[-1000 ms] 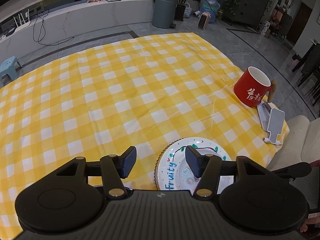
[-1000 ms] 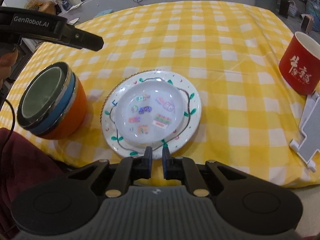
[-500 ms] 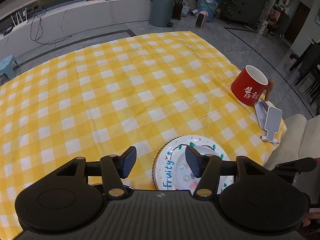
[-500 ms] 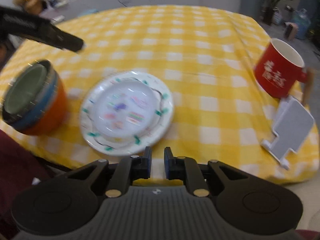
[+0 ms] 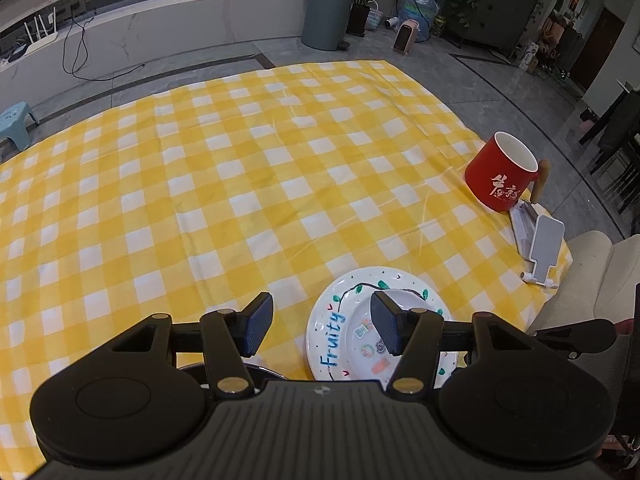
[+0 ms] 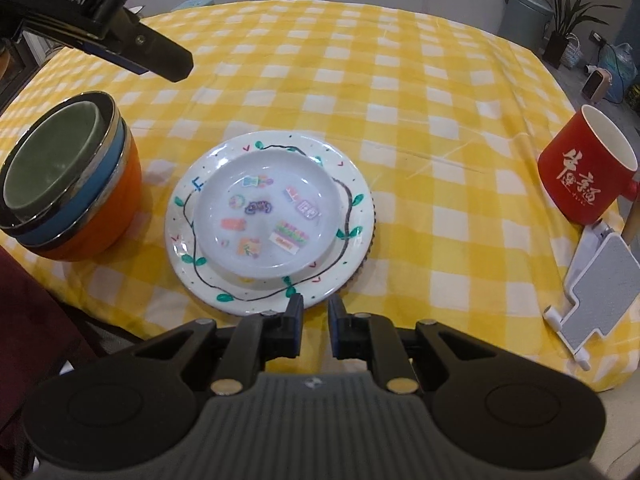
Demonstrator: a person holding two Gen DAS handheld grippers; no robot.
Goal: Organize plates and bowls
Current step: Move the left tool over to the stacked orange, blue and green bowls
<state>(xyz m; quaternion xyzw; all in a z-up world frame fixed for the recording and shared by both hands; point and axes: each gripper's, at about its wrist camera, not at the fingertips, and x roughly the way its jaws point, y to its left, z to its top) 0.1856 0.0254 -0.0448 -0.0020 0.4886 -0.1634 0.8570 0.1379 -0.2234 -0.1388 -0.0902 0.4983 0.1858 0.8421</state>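
A small white plate (image 6: 266, 216) with stickers lies inside a larger white plate (image 6: 352, 184) painted with a vine. Under them shows a brown scalloped edge. In the left wrist view the larger plate (image 5: 332, 344) reads "Fruity". To the left stands a nest of bowls (image 6: 72, 200): orange outside, then blue, then green, with steel rims. My right gripper (image 6: 315, 322) hovers at the near rim of the plates, shut to a thin gap with nothing in it. My left gripper (image 5: 320, 326) stands open above the gap between bowls and plates; one of its fingers (image 6: 160, 56) shows over the bowls.
A red mug (image 6: 580, 184) with a wooden handle stands at the right, and a grey phone stand (image 6: 600, 292) lies next to it by the table's edge. The yellow checked cloth (image 5: 240, 168) stretches far ahead. A dark red sleeve (image 6: 24, 320) is at the lower left.
The right wrist view swung to the right with blur, then came back over the plates. Its jaws parted by a sliver. The left gripper barely shifted and stayed open.
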